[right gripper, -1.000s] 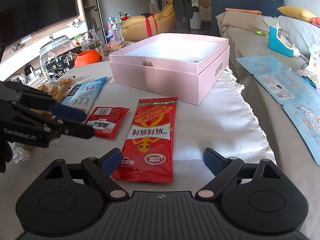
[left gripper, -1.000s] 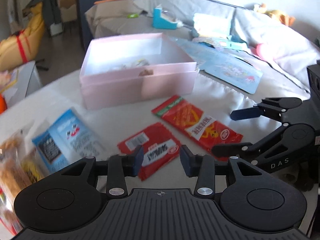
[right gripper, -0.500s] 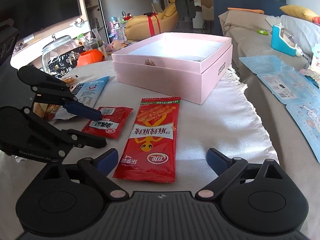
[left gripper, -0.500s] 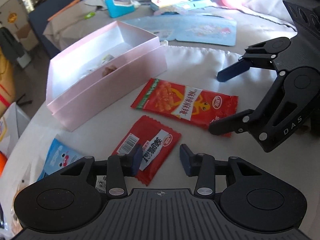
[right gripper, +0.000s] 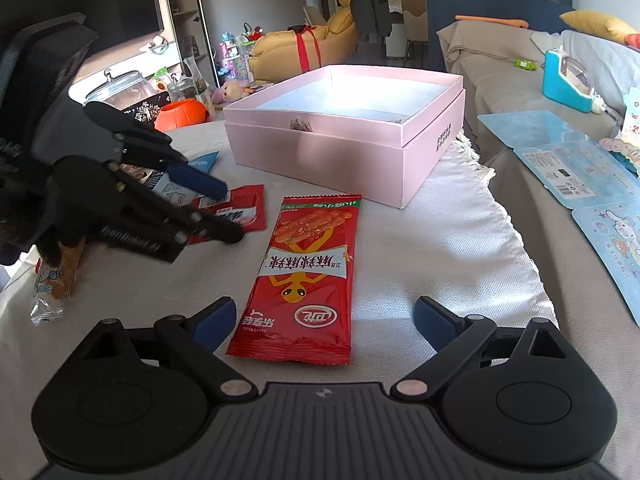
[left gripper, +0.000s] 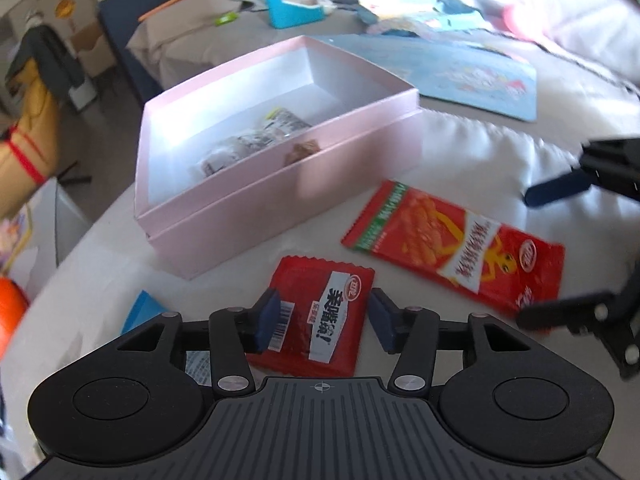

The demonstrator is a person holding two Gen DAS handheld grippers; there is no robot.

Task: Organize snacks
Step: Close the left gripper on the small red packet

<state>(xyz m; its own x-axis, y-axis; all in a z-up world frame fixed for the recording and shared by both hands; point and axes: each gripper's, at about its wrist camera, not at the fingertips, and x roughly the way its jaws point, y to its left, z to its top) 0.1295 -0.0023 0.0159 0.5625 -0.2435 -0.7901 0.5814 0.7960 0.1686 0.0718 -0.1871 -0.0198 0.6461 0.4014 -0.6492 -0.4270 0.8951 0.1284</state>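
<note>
Left wrist: left gripper [left gripper: 322, 320] angled down, jaws opening around small red packet [left gripper: 320, 316].

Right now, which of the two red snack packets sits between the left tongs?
The small, squarish red packet, nearest the blue packet. The left tongs are opening around it. The long red packet lies apart, before the right tongs.

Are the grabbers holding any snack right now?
No, neither. The left tool is opening astride the small red foil snack packet; the right tool stands open over the long red packet.
</note>
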